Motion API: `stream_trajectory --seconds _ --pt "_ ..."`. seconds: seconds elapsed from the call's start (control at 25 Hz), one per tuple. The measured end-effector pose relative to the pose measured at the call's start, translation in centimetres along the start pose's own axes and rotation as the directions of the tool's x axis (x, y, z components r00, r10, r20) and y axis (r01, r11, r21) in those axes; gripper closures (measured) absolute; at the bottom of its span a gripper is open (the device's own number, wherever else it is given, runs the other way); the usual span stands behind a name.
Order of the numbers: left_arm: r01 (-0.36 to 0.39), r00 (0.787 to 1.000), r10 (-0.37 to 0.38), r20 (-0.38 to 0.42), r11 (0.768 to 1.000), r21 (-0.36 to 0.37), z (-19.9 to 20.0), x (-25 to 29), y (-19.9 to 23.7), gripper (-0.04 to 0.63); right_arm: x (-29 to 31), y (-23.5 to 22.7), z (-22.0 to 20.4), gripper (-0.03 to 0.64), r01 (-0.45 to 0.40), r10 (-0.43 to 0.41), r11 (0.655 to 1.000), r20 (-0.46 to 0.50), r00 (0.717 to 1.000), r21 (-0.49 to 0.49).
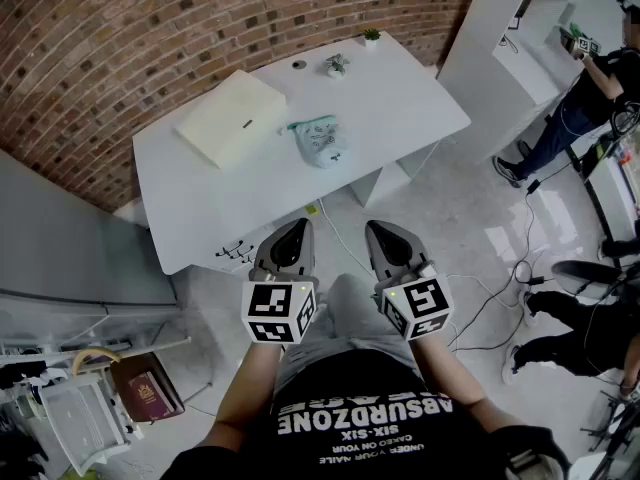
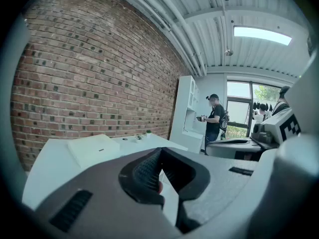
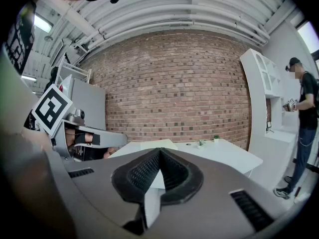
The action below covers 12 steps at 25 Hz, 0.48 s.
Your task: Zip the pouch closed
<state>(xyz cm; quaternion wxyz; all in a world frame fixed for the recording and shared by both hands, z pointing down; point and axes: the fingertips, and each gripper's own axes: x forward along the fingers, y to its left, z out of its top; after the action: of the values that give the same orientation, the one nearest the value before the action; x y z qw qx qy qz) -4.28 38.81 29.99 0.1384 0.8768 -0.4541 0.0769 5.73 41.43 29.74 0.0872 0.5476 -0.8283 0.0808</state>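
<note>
A pale green pouch lies near the middle of the white table. My left gripper and my right gripper hang side by side off the table's near edge, held in front of the person's body, well short of the pouch. Both are shut with nothing between the jaws. In the left gripper view the shut jaws meet at the tips; in the right gripper view they also meet. The pouch is hidden behind the jaws in both gripper views.
A flat cream box lies left of the pouch. Two small plants and a small round item sit at the table's far edge by the brick wall. Cables trail on the floor; people stand at right.
</note>
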Motion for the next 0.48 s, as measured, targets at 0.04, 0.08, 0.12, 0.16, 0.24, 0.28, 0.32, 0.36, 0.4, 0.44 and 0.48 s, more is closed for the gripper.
stream_trajectory --seconds 0.04,0.08,0.12,0.16,0.24,0.28,0.32,0.36,0.4,0.44,0.48 --pt "0.003 1.000 -0.003 -0.002 1.000 0.000 -0.1 0.2 0.1 0.589 0.2 -0.2 -0.2 0.618 0.001 -0.001 1.000 -0.004 1.000 0.006" --pt "0.005 1.000 -0.005 -0.003 1.000 0.000 -0.1 0.5 0.1 0.589 0.4 -0.4 -0.5 0.618 0.003 -0.003 1.000 -0.007 1.000 0.011" --pt "0.008 1.000 -0.008 -0.004 1.000 0.001 -0.2 0.7 0.2 0.589 0.6 -0.5 -0.6 0.618 0.005 -0.005 1.000 -0.009 1.000 0.016" --pt "0.011 1.000 -0.011 -0.005 1.000 0.001 -0.2 1.0 0.3 0.589 0.9 -0.6 -0.8 0.618 0.007 -0.007 1.000 -0.009 1.000 0.020" --pt "0.015 1.000 -0.015 -0.009 1.000 0.002 -0.3 1.5 0.7 0.589 1.4 -0.7 -0.8 0.618 0.007 -0.007 1.000 -0.007 1.000 0.026" --pt "0.017 1.000 -0.017 -0.011 1.000 0.003 -0.3 1.8 0.8 0.589 1.7 -0.7 -0.9 0.618 0.005 -0.005 1.000 -0.006 1.000 0.028" --pt "0.019 1.000 -0.019 -0.013 1.000 0.004 -0.2 2.1 1.0 0.589 1.9 -0.8 -0.9 0.618 0.003 -0.003 1.000 -0.006 1.000 0.027" --pt "0.021 1.000 -0.021 -0.014 1.000 0.005 -0.1 2.4 1.2 0.589 2.2 -0.9 -0.8 0.617 0.002 -0.002 1.000 -0.006 1.000 0.026" --pt "0.023 1.000 -0.023 -0.014 1.000 0.007 0.1 2.7 1.4 0.589 2.6 -1.1 -0.8 0.617 0.001 -0.001 1.000 -0.007 1.000 0.025" --pt "0.024 1.000 -0.024 -0.012 1.000 0.008 0.4 3.1 1.6 0.589 3.0 -1.3 -0.6 0.618 0.000 0.001 1.000 -0.009 1.000 0.026" --pt "0.024 1.000 -0.024 -0.010 1.000 0.008 0.7 3.5 2.0 0.589 3.5 -1.5 -0.5 0.618 -0.003 0.004 1.000 -0.011 1.000 0.030"
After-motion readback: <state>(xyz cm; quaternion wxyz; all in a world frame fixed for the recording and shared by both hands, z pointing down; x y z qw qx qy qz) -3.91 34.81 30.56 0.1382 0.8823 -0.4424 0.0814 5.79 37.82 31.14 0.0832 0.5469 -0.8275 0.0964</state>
